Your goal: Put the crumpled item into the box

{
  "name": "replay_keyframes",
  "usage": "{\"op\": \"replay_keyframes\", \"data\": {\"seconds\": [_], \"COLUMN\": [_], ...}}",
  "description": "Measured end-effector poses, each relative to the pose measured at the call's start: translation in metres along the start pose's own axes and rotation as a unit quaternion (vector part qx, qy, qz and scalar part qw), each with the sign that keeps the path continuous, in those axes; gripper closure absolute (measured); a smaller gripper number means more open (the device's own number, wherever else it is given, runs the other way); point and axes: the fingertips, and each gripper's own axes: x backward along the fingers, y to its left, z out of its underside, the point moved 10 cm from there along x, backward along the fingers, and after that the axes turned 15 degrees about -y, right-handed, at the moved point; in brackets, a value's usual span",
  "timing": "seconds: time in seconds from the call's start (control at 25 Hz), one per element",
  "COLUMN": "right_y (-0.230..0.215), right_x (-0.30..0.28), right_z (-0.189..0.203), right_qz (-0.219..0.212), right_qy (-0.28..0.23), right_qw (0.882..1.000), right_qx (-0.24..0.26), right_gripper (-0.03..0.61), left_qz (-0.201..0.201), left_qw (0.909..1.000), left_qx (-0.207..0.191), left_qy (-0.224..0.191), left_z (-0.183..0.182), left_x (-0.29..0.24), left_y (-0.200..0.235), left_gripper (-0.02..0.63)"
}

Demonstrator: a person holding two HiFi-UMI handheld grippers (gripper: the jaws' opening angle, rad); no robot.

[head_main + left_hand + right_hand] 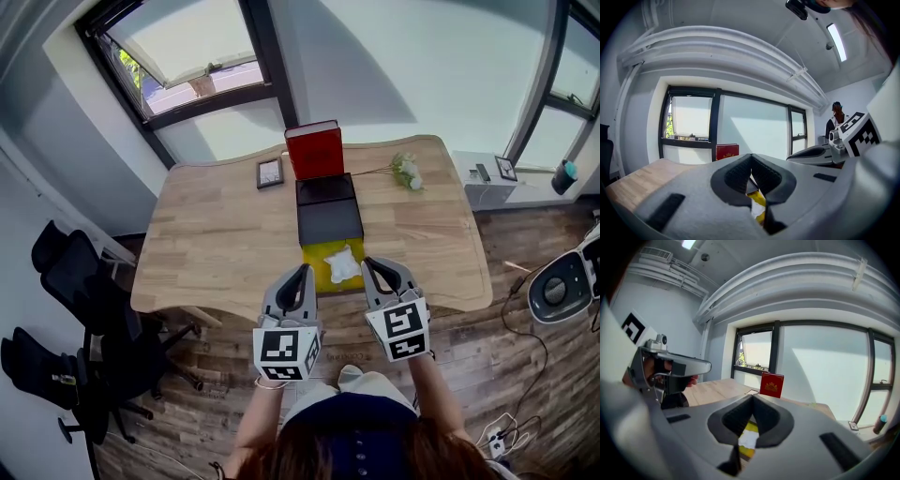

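Pressed together at the right claw (372,269), pad to pad, nothing pinched. Same at the left claw (300,275): shut tight, empty. Held side by side over the near edge of the tabletop (216,234), tips pointing fwd.

Just beside the right claw's tip, to its left, btw the two claws: crumpled item (343,262), white, lying on a yellow mat (317,258). Not touched by either claw, as far as can be told.

Further fwd, at the mat's far edge: black box (330,223), w/ a second black part right behind it and a red box (314,150) upright beyond. Can't tell which black part is tray and which is lid.

Handling, as a guess: looks like paper or tissue, so v. light, soft, springy, neither fragile nor slippery. Likely to squash rather than resist, and to unfold if nipped by a loose corner. Best to spread the right claw first, straddle the thick middle of the wad, then close across the bulk, not an edge. Little force needed. Worth watching for the mat lifting w/ it if the pads go too low. Short carry fwd to the box. Might cling to the pads at release, being so light.
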Motion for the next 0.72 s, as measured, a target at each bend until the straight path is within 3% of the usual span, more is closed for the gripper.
{"op": "replay_keyframes", "data": {"seconds": [0.72], "right_y": [0.071], "right_x": [0.040], "right_z": [-0.040], "right_qz": [0.052], "right_qy": [-0.042], "right_qw": [0.998], "right_qx": [0.014], "right_gripper": [0.554], "left_qz": [0.031], "left_qw": [0.9993], "left_qx": [0.011], "left_qy": [-0.017], "left_z": [-0.022], "left_x": [0.066], "left_y": [0.026], "left_gripper": [0.588]}}
